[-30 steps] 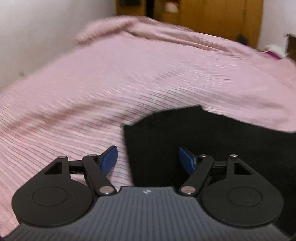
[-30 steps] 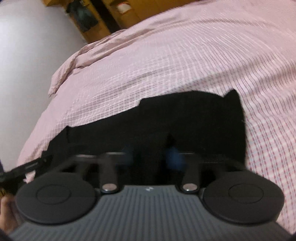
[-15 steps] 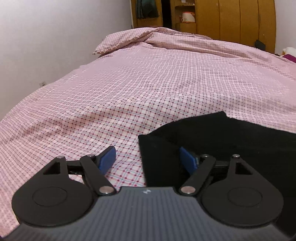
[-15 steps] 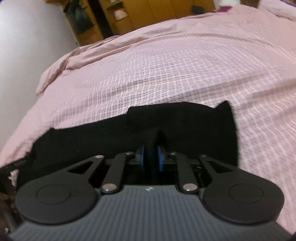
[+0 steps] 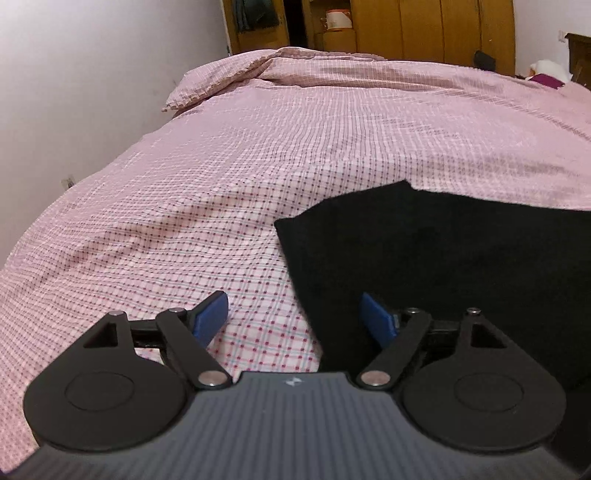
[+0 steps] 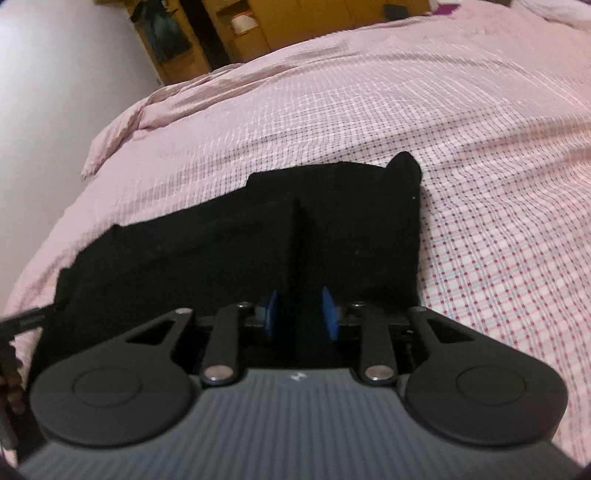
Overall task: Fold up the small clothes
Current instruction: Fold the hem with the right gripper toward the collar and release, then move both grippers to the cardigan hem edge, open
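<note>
A black garment (image 5: 443, 251) lies flat on the pink checked bedspread (image 5: 221, 166). My left gripper (image 5: 295, 317) is open, its blue pads straddling the garment's left edge just above the bed. In the right wrist view the same black garment (image 6: 221, 240) spreads across the bed. My right gripper (image 6: 299, 314) has its blue pads partly apart, with a raised ridge of the black cloth standing between them.
A white wall (image 5: 74, 92) runs along the bed's left side. Wooden wardrobes (image 5: 424, 29) stand beyond the far end of the bed. A rumpled fold of bedding (image 5: 258, 74) lies at the far left. My left gripper's edge shows at the right wrist view's left border (image 6: 14, 332).
My right gripper was shut on a pinch of the black cloth half a second ago; its pads now stand wider apart. My left gripper stayed open and shifted slightly left along the garment's edge.
</note>
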Available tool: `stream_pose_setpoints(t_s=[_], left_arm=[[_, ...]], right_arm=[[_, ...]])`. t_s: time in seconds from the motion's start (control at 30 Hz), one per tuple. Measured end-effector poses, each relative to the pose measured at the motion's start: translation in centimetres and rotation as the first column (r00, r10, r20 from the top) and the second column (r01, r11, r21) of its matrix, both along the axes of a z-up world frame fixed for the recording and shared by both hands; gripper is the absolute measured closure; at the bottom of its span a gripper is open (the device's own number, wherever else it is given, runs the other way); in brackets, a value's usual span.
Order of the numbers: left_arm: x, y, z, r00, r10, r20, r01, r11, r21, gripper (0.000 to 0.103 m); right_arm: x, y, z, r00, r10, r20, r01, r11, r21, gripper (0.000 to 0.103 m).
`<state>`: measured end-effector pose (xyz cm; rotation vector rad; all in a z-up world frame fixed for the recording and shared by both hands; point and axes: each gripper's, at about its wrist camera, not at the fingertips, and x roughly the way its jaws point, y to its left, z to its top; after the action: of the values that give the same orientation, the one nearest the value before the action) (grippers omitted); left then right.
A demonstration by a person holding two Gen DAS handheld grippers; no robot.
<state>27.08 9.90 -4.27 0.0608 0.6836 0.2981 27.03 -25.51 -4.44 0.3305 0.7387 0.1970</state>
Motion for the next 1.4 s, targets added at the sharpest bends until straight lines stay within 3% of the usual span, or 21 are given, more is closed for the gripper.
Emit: stream_pose_setpoints(t_s=[0.13, 0.57, 1.0, 1.4], left_arm=[[-2.4, 0.1, 1.6, 1.000, -0.026, -0.005, 0.026, 1.000, 0.016, 0.020], [-14.9, 0.7, 4.9, 0.995, -0.089, -0.039, 0.084, 0.991, -0.107, 0.020], [-24.7, -0.1, 3.7, 0.996, -0.059, -0.066, 0.047, 0.984, -0.170, 0.020], [-28.7, -1.8, 1.8, 0.983, -0.123, -0.134, 0.089, 0.968, -0.235, 0.020]], right_arm=[[-2.1, -0.4, 1.3, 1.000, -0.004, 0.014, 0.004, 1.000, -0.011, 0.057], [-12.3, -1.3, 4.4, 1.000, 0.010, -0.021, -0.011, 1.000, -0.021, 0.056], [-21.0, -2.9, 4.5, 0.998, 0.009, -0.068, -0.011, 1.000, -0.028, 0.056], [-26.0, -3.1, 1.2, 0.987, 0.027, -0.156, -0.028, 1.000, -0.009, 0.056]])
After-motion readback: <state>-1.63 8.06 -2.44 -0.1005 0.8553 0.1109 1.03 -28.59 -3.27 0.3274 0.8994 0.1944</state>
